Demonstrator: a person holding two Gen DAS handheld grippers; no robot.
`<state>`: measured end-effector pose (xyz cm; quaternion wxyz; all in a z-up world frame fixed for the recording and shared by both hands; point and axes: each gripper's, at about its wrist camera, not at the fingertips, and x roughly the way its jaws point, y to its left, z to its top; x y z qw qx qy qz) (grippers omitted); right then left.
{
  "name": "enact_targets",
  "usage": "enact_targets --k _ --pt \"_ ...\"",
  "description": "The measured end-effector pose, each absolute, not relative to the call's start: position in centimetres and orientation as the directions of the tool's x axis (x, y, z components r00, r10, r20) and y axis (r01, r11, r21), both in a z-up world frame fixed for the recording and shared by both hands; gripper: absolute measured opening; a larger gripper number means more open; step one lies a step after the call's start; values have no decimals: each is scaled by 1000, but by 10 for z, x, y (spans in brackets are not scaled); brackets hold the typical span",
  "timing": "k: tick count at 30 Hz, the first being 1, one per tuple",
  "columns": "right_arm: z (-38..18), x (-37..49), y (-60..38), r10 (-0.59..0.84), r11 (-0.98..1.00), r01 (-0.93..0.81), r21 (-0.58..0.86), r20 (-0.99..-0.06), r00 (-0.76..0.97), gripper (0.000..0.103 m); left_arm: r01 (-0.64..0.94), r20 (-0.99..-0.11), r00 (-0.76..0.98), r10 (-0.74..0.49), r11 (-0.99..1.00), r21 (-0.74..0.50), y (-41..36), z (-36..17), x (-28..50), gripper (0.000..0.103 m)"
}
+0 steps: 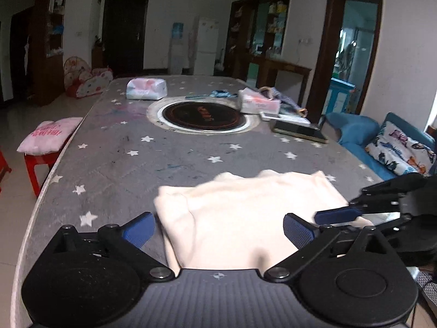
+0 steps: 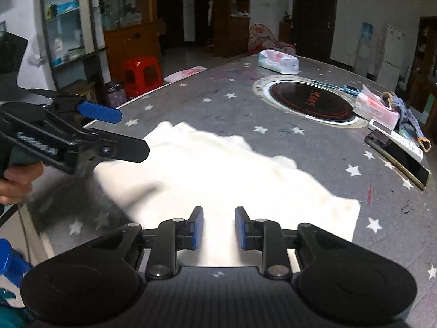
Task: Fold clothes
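A cream garment [image 1: 245, 213] lies folded flat on the near part of the table [image 1: 136, 164], which carries a grey cover printed with white stars. In the left wrist view its outline is a rough rectangle whose long axis runs side to side across the table, with one short edge at the left and the other under the right gripper [image 1: 338, 214]; a rounded fold ridge lies along the far edge. In the right wrist view the same garment [image 2: 218, 175] stretches diagonally from the upper left to a squared corner at the lower right. The left gripper [image 1: 218, 229] hangs just over the near edge of the garment with its jaws spread wide, one blue pad off each side of the cloth, and nothing is held between them. The right gripper [image 2: 218, 228] sits low over the cloth with its jaws at a narrow gap; the pads stand apart with bright fabric visible below them, not pinched. A hand [image 2: 16, 183] grips the handle of the left gripper [image 2: 109, 128]. Beyond the garment, a round black hob [image 1: 203, 116] is set into the table. Two soft tissue packs [image 1: 146, 88] rest past it, and a dark phone [image 2: 398, 161] lies at the right side.
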<state>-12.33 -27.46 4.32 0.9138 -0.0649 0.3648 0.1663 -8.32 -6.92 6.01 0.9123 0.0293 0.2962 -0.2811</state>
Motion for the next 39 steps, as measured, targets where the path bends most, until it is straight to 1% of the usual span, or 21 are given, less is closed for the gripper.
enact_targets --k 4,6,7,8,9,12,15,18,21,26,28,31,34,36,39 --pt "40 -132 -270 273 934 -357 18 -681 680 25 542 -532 666 -523 829 -137 -70 59 -100 85" --pt "37 -135 -267 276 934 -357 23 -680 679 25 556 -526 658 -539 819 -143 -72 57 -104 77" --pt "36 -136 -266 276 934 -356 24 -679 680 25 564 -524 652 -548 813 -148 -74 56 -106 75" --pt "35 -137 -264 274 935 -354 22 -678 682 25 568 -526 644 -556 807 -158 -75 54 -106 71" --pt "33 -138 -264 272 936 -352 19 -677 684 25 571 -532 634 -561 804 -167 -77 50 -106 64" --pt "29 -138 -262 263 938 -345 18 -685 679 25 565 -570 601 -560 802 -191 -81 36 -101 57" --pt "24 -140 -262 258 938 -347 5 -678 688 25 557 -596 594 -540 811 -180 -81 21 -97 49" --pt "22 -143 -261 255 933 -360 -19 -673 695 25 558 -591 595 -545 809 -184 -78 20 -97 49" --pt "31 -146 -269 264 939 -344 13 -668 695 25 559 -595 589 -547 807 -189 -75 20 -98 50" --pt "32 -157 -289 213 959 -282 6 -671 710 25 562 -597 590 -544 807 -181 -76 19 -100 51" --pt "27 -158 -299 211 963 -268 25 -691 692 25 563 -600 586 -545 806 -182 -76 20 -100 53" --pt "31 -160 -305 226 961 -274 42 -692 685 25 562 -606 565 -560 799 -215 -76 25 -97 57" --pt "39 -156 -315 226 966 -250 63 -675 703 25 557 -602 555 -574 794 -244 -75 30 -94 63" --pt "36 -152 -321 208 972 -227 63 -681 702 25 556 -600 562 -569 797 -234 -77 33 -94 75" --pt "27 -148 -327 194 975 -215 60 -705 682 25 566 -591 578 -563 798 -207 -80 39 -95 83"
